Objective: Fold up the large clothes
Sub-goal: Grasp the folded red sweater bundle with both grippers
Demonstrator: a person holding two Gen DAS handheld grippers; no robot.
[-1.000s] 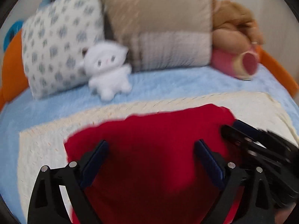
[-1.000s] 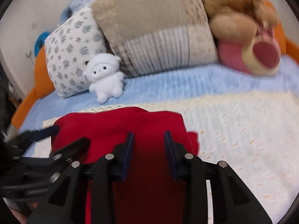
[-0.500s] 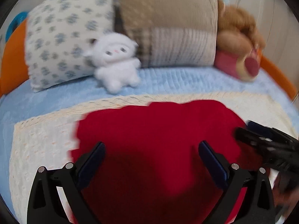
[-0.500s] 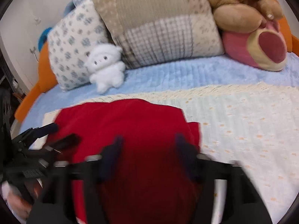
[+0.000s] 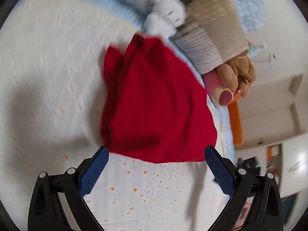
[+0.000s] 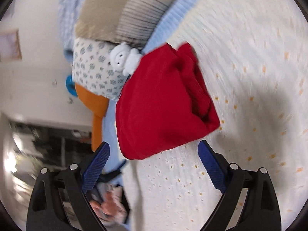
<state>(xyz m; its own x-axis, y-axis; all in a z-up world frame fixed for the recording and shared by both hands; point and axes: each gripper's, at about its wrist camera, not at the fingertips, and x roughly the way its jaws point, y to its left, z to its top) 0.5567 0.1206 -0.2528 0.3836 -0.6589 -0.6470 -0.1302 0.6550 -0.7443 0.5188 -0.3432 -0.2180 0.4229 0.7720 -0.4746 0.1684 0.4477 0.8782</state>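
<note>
A: The right hand-held gripper (image 6: pixel 154 154) has just been opening; its jaws now stand wide with nothing between them. A second ago they were nearly shut over the red garment (image 6: pixel 163 104).

B: And the left hand-held gripper (image 5: pixel 156 159)?

A: Wide apart too, empty, as it was a second ago. The garment lies just ahead of both sets of fingertips, its near edge barely clear of them, on the cream blanket (image 5: pixel 48 77) covering the bed.

B: So the cloth is let go?

A: Yes. Earlier both cameras looked across the red cloth from directly over it; now both views are rolled sideways and the bundle sits wholly in front, a compact folded packet with loose layers bunched along one side.

B: What's beyond it?

A: The white plush toy (image 6: pixel 125 59) touches its far corner, with the patchwork pillow (image 5: pixel 211 38) behind that.

B: Meaning for the task?

A: I'd judge this fold is laid down and released. The bunched edge looks untidy; a smoothing pass or one more fold may be wanted.
</note>
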